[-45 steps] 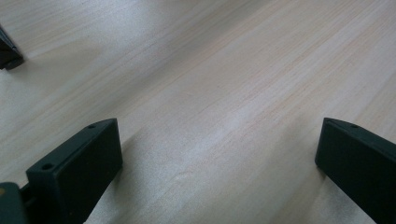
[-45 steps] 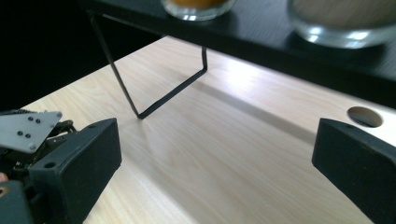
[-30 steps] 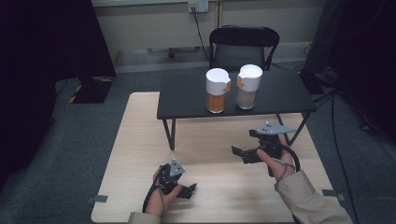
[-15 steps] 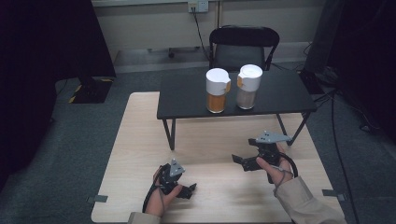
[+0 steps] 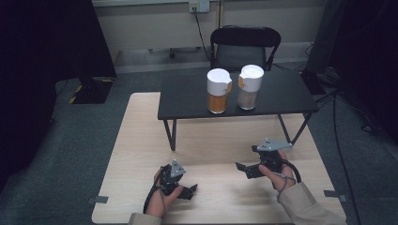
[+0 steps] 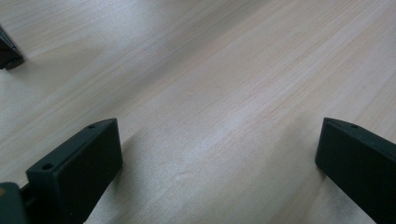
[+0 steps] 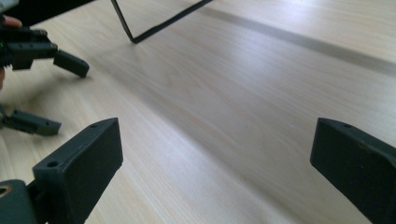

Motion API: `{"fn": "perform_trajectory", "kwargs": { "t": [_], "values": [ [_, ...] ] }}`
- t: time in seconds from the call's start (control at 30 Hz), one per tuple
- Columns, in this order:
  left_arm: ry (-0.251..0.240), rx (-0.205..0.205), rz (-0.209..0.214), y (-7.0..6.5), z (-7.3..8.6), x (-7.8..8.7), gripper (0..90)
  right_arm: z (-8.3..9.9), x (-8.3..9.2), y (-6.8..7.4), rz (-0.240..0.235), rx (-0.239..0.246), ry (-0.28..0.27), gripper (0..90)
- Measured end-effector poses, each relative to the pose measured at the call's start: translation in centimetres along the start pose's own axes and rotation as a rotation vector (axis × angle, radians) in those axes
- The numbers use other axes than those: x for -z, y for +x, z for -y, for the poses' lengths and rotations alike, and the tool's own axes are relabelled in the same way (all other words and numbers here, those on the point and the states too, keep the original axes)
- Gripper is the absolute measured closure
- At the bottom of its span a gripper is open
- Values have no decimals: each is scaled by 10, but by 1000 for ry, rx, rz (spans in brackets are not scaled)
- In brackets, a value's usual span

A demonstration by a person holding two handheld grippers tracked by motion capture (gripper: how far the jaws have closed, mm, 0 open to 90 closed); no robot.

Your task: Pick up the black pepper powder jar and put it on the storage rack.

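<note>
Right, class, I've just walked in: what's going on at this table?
A person holds a gripper in each hand low over the pale table. The left gripper and the right gripper are both open and hold nothing. Two white-lidded jars, an orange-filled jar and a pale-filled jar, stand untouched side by side on a small black table beyond.

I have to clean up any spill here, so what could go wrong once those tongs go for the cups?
1. The two cups, orange and grey, stand tall and close together on the small black table; reaching for one could knock the other over.
2. That black table stands on thin legs on the wooden table; a bump could shake both cups.
3. Both the left tongs and the right tongs are open and far from the cups, so a long reach is needed.
</note>
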State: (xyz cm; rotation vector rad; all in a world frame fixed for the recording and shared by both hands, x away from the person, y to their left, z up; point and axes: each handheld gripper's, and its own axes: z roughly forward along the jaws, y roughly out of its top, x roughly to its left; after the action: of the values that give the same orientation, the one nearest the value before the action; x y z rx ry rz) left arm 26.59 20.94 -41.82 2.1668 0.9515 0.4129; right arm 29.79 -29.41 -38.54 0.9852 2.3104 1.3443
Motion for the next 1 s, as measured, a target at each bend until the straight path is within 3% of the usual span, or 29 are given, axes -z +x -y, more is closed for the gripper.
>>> {"fn": "perform_trajectory", "kwargs": {
  "t": [1.0],
  "values": [
    [0,0,0,0,0,0,0,31,1,-1,31,13,116,16]
  ]
}}
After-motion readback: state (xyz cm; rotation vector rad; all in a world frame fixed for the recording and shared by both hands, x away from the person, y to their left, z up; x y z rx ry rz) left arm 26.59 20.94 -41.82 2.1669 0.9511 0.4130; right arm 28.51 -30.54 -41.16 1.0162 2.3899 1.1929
